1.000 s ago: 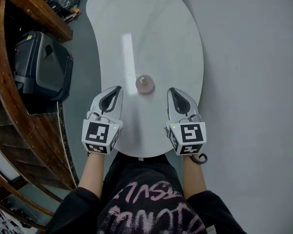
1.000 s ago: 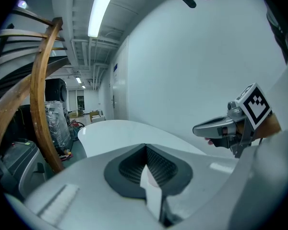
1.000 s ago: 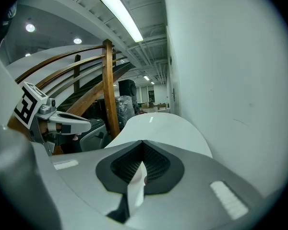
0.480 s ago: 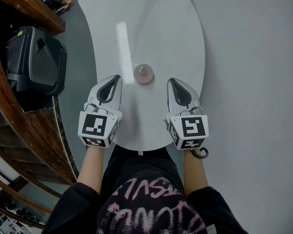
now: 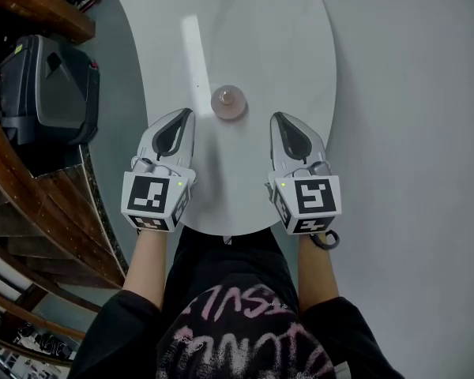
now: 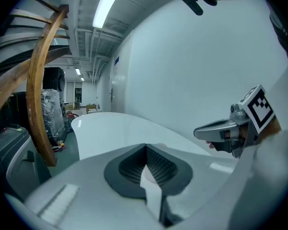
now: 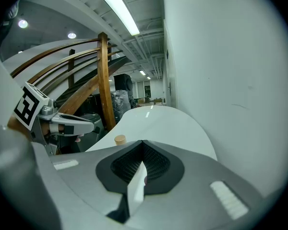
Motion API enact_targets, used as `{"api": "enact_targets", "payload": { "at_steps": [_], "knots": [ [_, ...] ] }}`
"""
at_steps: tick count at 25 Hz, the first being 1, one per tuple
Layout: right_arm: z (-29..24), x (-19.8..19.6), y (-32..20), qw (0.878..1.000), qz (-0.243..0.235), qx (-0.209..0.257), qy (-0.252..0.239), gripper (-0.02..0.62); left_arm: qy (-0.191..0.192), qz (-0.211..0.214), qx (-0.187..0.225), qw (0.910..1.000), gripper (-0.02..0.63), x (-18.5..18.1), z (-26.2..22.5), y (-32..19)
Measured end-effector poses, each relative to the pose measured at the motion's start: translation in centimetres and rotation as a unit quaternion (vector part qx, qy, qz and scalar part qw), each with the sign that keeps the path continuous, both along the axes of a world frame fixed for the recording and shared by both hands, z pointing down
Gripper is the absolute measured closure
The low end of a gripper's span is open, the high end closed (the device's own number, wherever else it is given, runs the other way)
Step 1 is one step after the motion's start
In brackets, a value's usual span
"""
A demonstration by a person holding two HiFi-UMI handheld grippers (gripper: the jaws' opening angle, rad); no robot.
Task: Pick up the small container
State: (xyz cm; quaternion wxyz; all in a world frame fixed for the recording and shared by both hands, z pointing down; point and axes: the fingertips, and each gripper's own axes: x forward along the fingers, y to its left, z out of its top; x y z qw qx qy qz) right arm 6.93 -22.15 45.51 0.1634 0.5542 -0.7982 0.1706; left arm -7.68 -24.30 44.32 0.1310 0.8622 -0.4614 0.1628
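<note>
**White glossy table (image 5: 284, 46), one container ahead of two grippers**

One small container (image 5: 228, 103), round and tan-topped, stands on the smooth, kidney-shaped tabletop. It is just ahead of both gripper tips, between them and touching neither. The left gripper (image 5: 187, 115) and right gripper (image 5: 276, 118) are grey, hard-shelled and dark-padded. Each has its ribbed jaws pressed together on nothing.

white table (image 5: 284, 46), small container (image 5: 228, 103) on it
</note>
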Motion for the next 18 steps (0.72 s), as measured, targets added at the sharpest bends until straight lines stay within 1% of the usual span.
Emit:
{"api": "enact_targets", "payload": {
  "at_steps": [6,18],
  "knots": [
    [1.3,-0.2,0.1,1.000,0.004,-0.010,-0.002,0.584,-0.004,0.009,-0.006,0.9999,0.606,0.3,1.0,0.0],
    [4.5,-0.5,0.4,0.999,0.013,-0.028,-0.014,0.585,-0.010,0.019,-0.033,0.9992,0.606,0.8,4.5,0.4]
  ]
}}
